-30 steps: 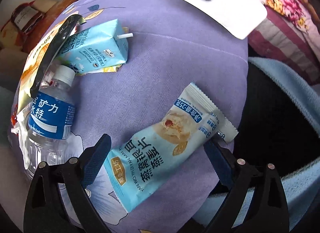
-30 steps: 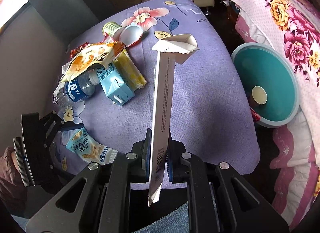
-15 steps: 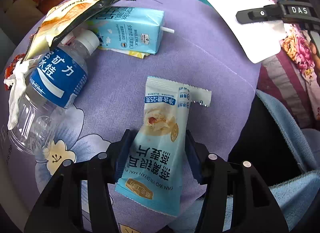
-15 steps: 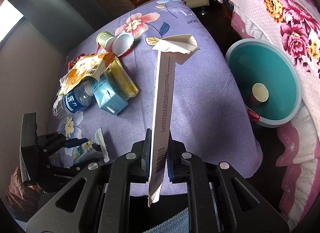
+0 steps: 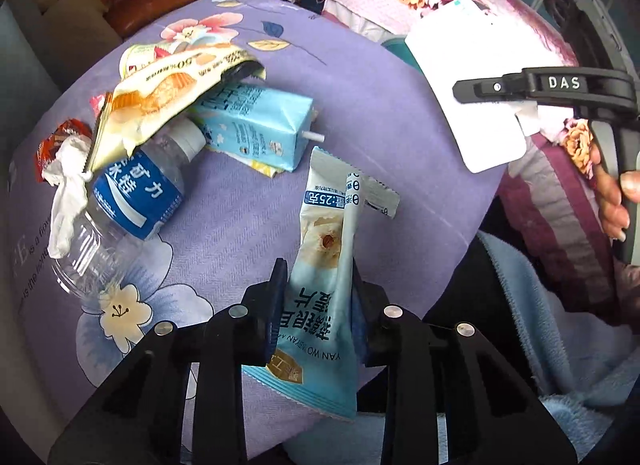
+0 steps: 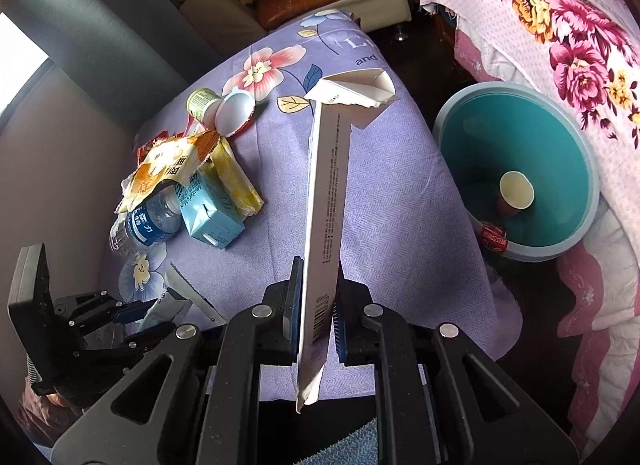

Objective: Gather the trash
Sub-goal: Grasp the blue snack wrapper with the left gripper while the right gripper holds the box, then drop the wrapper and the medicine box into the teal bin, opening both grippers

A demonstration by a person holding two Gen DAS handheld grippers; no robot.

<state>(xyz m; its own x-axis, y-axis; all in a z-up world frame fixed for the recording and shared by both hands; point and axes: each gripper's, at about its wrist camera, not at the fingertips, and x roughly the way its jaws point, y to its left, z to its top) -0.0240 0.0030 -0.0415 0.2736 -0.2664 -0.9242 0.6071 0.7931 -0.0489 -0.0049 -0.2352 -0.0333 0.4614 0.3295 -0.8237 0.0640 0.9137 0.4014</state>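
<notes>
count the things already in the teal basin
2: a paper cup near the bottom of the teal basin, and a red can against its near wall. More may be hidden below the rim.

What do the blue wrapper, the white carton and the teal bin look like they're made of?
Wrapper: glossy plastic film, probably; it creases and has a serrated sealed end.
Carton: matte white cardboard; flattened, with a torn, folded top flap.
Bin: smooth moulded plastic by its look, with an even sheen and a pale rolled rim.

On the tabletop a snack bag lies over a water bottle beside a milk carton, with a basin holding a paper cup to the right.
</notes>
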